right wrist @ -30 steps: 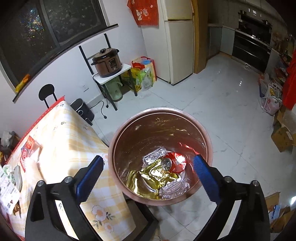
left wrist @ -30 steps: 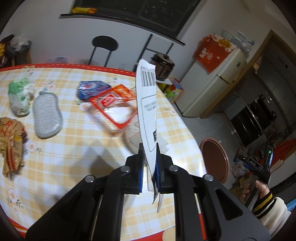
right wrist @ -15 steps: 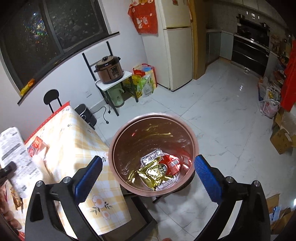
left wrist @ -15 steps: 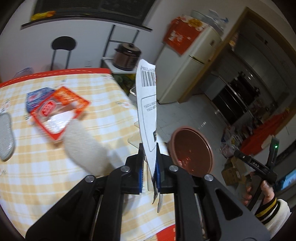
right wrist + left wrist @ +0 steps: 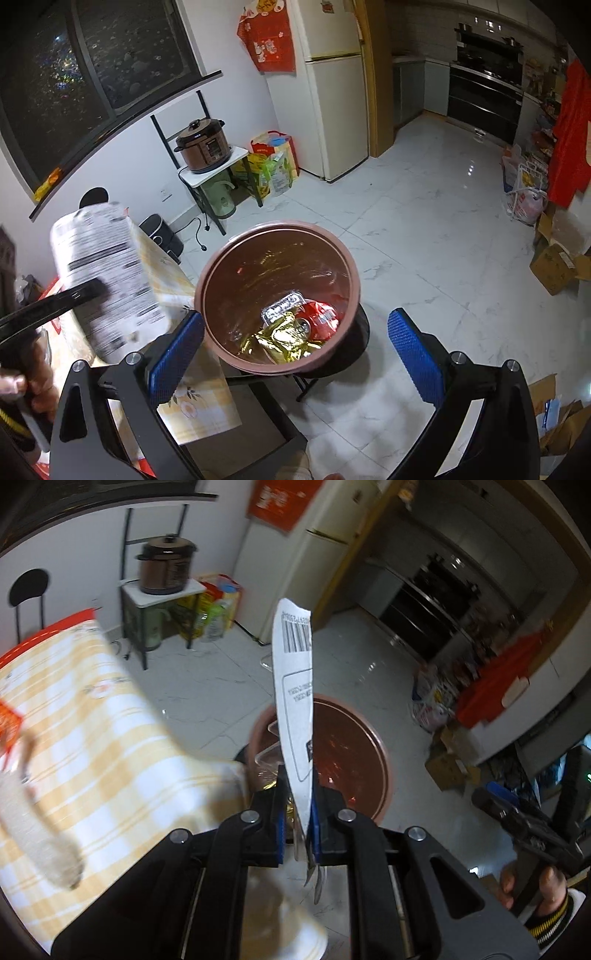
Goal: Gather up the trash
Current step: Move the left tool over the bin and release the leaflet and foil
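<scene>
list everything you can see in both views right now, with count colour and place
white wrapper: 1, white with barcode, held upright above the bin
bin: 1, brown, on the floor beside the table
trash in bin: several pieces, gold, red and silver, at the bottom
table: 1, yellow-check cloth, left of the bin
cooker: 1, brown, on a small white stand by the wall
fridge: 1, cream, back wall
chair: 1, black, by the wall
cardboard boxes: a few, brown, right floor
left gripper: black, blue pads, shut on the wrapper
right gripper: black, blue pads, open above the bin
</scene>
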A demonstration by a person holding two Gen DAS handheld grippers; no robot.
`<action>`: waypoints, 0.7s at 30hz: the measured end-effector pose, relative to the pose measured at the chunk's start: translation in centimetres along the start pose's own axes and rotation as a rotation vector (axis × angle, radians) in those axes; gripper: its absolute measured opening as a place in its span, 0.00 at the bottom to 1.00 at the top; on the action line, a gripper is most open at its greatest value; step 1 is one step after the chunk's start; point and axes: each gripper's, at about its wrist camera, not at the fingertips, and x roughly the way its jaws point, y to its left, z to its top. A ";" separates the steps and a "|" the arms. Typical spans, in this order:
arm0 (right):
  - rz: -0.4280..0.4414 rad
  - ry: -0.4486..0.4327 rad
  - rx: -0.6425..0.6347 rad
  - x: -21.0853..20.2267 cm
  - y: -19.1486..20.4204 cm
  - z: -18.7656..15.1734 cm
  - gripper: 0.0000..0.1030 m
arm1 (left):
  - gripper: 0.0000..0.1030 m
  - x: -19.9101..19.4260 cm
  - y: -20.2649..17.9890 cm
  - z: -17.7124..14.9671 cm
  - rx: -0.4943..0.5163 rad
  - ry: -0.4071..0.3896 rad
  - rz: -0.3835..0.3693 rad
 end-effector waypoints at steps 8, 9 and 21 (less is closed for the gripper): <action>-0.024 0.009 0.038 -1.1 -1.9 -1.2 0.95 | 0.60 3.6 -5.1 2.1 0.053 -0.039 -0.113; -0.026 0.009 0.043 -1.3 -2.1 -1.3 0.95 | 0.64 3.5 -5.7 2.2 0.078 -0.047 -0.126; 0.075 -0.001 0.000 -0.5 2.4 0.0 0.95 | 0.92 -4.1 1.7 -0.6 0.023 -0.107 0.050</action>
